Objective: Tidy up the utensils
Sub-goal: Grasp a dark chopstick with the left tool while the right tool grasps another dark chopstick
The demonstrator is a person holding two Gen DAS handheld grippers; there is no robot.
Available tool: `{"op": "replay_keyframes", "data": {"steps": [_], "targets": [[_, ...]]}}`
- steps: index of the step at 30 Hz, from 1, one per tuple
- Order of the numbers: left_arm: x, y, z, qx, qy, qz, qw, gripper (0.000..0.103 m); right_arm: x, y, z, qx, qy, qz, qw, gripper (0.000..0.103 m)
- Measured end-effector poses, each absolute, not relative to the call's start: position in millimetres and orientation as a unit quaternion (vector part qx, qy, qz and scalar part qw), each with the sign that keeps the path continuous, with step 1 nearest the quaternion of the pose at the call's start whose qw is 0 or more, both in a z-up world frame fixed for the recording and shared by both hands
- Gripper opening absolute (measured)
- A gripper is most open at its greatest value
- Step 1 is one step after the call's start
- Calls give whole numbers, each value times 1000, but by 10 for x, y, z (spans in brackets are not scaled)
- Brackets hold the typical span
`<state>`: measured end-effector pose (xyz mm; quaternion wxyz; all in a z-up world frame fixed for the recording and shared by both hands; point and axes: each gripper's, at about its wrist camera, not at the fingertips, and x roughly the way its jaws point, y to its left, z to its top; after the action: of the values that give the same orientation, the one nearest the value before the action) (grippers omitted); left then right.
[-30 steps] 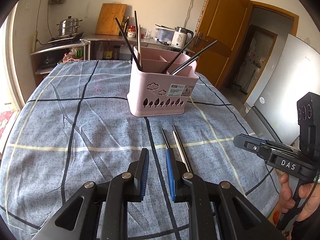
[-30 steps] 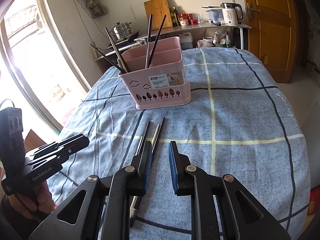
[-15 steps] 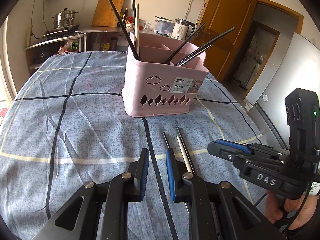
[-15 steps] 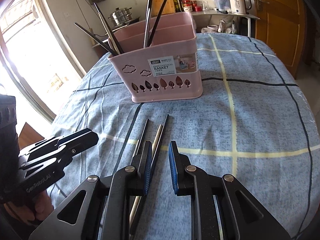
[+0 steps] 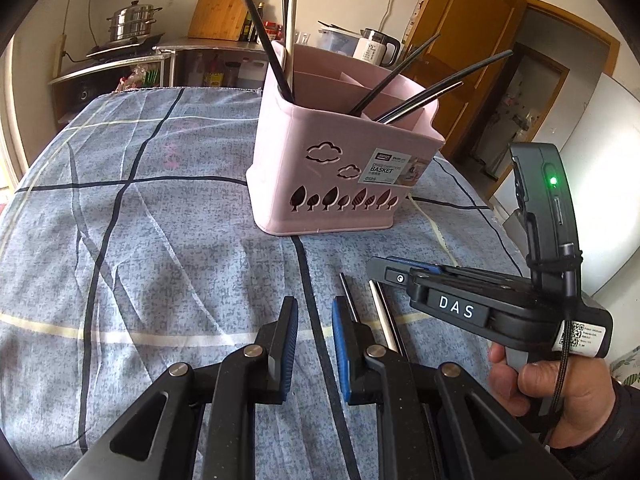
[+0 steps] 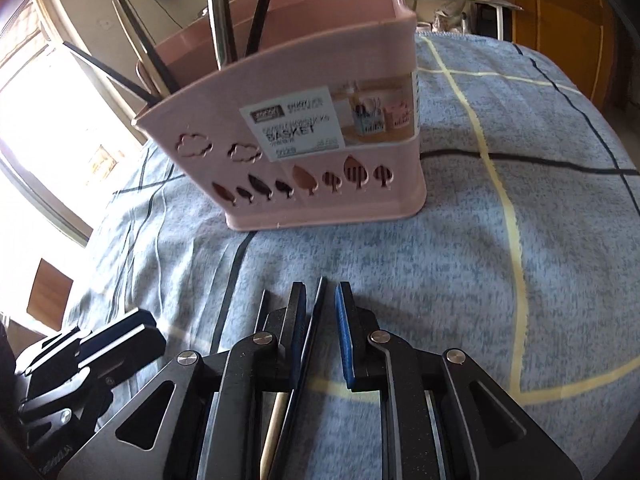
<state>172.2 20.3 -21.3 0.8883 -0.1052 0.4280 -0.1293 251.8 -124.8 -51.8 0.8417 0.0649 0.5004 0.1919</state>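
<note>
Two loose chopsticks (image 5: 380,312) lie flat on the blue checked tablecloth (image 5: 160,240), in front of the pink basket (image 5: 340,168), its labelled front wall facing them. They are near it but not touching, their far tips pointing toward its base. The basket stands upright and already holds several dark and metal chopsticks (image 5: 404,80) leaning out of its compartments (which compartment each sits in is hard to tell from here).

In the right wrist view, one dark chopstick (image 6: 314,344) runs lengthwise through the gap between the fingers of the right gripper (image 6: 320,312), with a paler stick (image 6: 272,432) showing lower down beside it. The jaws stand apart and the pads do not look pressed against the stick, so nothing is gripped yet. The left gripper (image 5: 314,332) hovers over bare cloth on the near side of the basket, just left of the two chopsticks, jaws also parted and holding nothing.

The step in hand looks like the pick-up of a loose chopstick by the right gripper. The next move probably calls for settling low enough to close on the thin stick, squeezing squarely so it does not roll or pivot, then lifting and tilting it tip-down into a basket compartment. Catching both sticks at once is a risk, since they lie close together.
</note>
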Motion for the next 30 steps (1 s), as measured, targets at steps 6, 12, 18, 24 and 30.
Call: {"op": "replay_keyframes", "data": {"steps": [6, 12, 18, 24, 30], "targets": [[1845, 91, -275, -106, 436, -146, 882, 17, 2446, -1399, -518, 62, 503, 187, 842, 5], [2017, -135, -452, -97, 466, -155, 866, 17, 2340, -1608, -523, 62, 505, 182, 841, 5], [2110, -287, -531, -70, 476, -145, 864, 14, 2258, -1692, -530, 52, 504, 183, 842, 5], [2130, -357, -531, -54, 475, -135, 868, 6, 2224, -1727, -507, 43, 504, 184, 843, 5], [2108, -180, -495, -66, 475, -118, 870, 6, 2206, -1758, -480, 50, 510, 172, 841, 7]]}}
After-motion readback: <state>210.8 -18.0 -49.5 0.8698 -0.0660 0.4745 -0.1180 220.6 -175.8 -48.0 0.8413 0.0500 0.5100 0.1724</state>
